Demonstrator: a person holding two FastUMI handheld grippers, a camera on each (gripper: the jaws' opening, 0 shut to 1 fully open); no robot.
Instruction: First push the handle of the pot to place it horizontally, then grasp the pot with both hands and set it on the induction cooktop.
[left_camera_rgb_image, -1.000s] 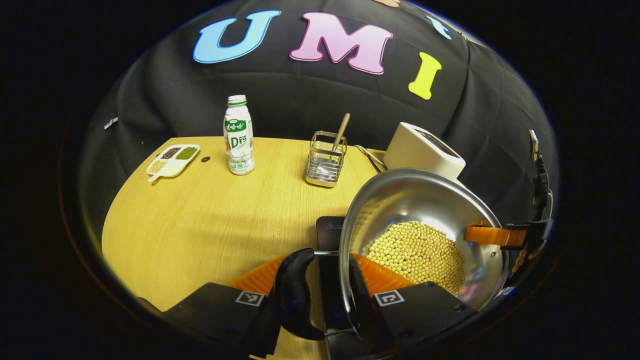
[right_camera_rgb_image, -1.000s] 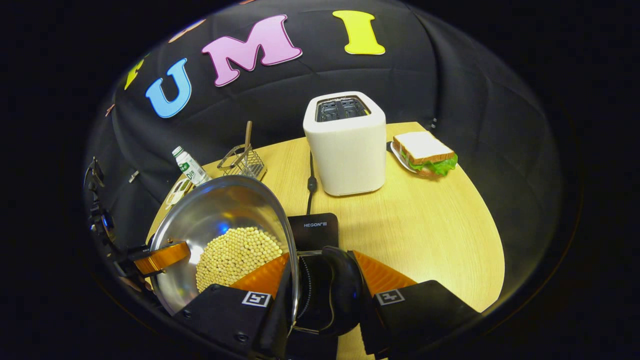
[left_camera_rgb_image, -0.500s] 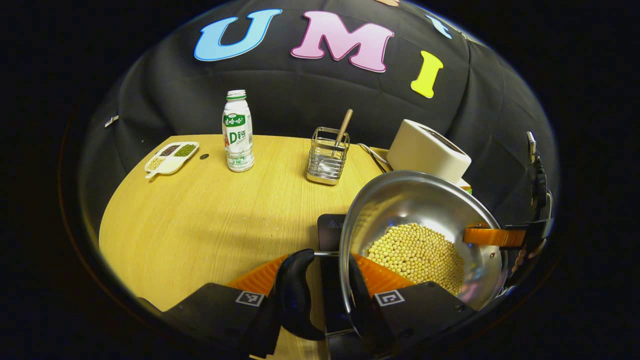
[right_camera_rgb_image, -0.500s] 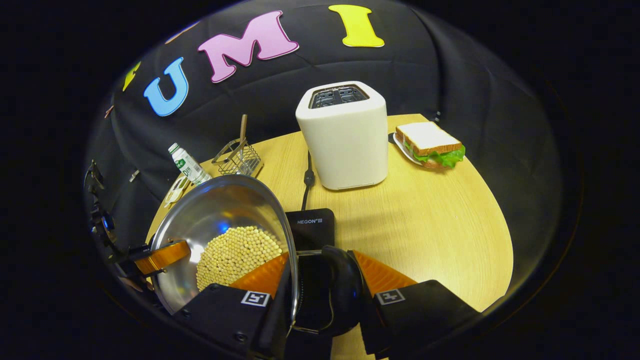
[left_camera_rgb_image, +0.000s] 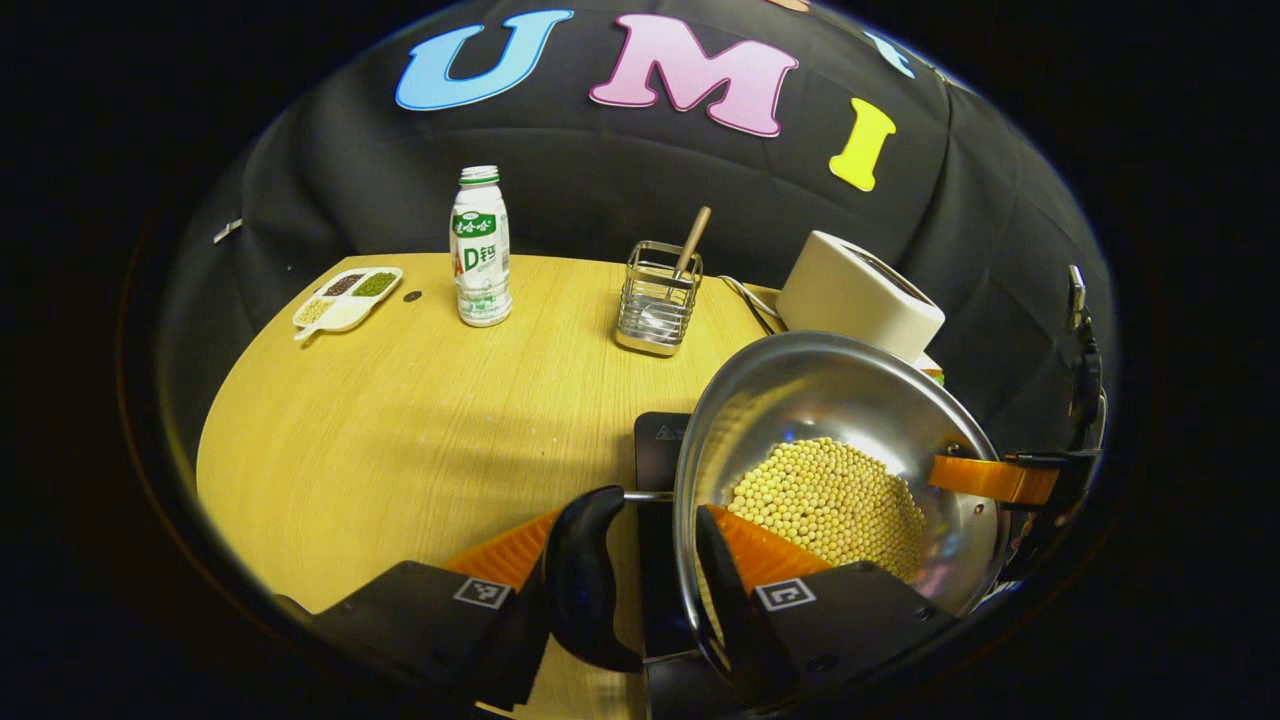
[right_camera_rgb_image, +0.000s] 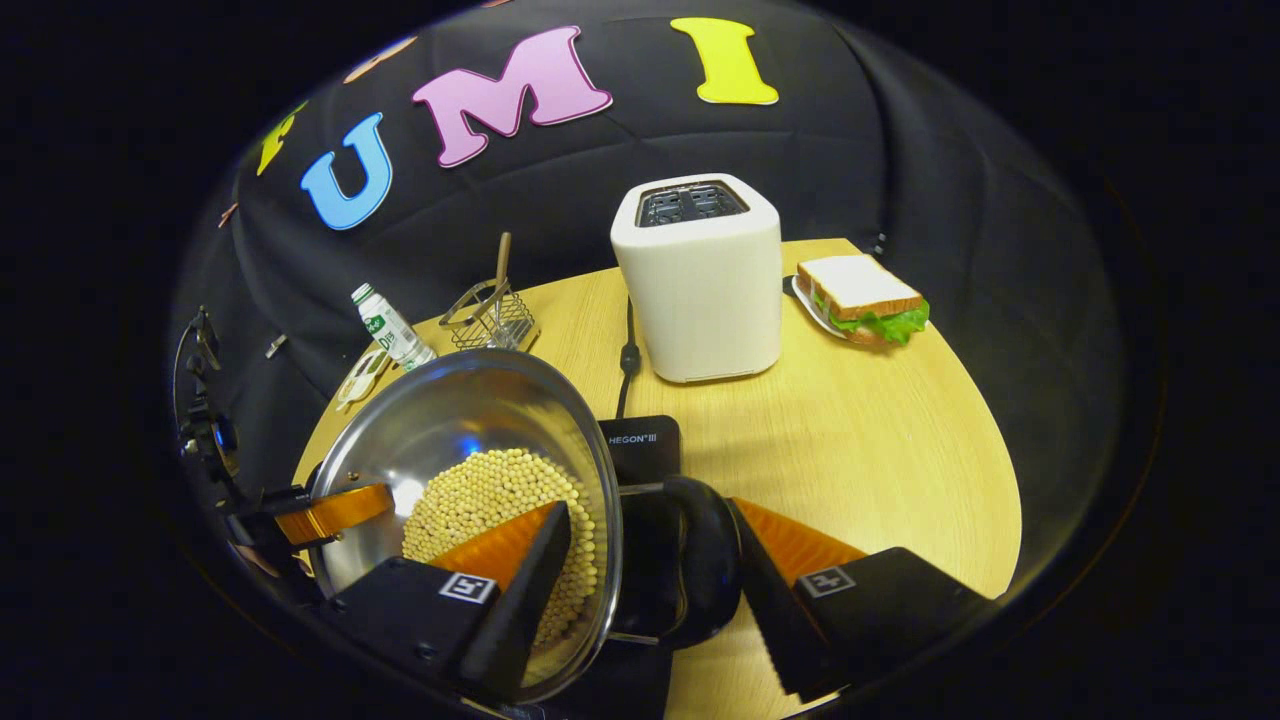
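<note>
Pot of steel, holding a heap of pale beans, sits at about four o'clock in the left gripper view. The left gripper straddles the pot's near edge: one finger lies inside against the wall by the beans, the other outside beyond the black side handle, with rim and handle between them. Whether both fingers actually press cannot be told. A dark induction cooktop shows just under and beside the pot at six o'clock. Across the bowl, at three o'clock, the right gripper reaches over the far rim. On the wooden table stand a milk bottle at eleven o'clock, a divided dish at ten, a wire holder at twelve and a white toaster at one.

In the right gripper view the pot lies at seven o'clock. The right gripper stands spread across the rim, one finger inside over the beans, the other outside past the second black handle; a gap shows beside the handle. The cooktop peeks out at six o'clock beside the pot. The left gripper hooks the far rim at eight o'clock. The toaster stands at twelve, a sandwich at one, the bottle and holder at ten.
</note>
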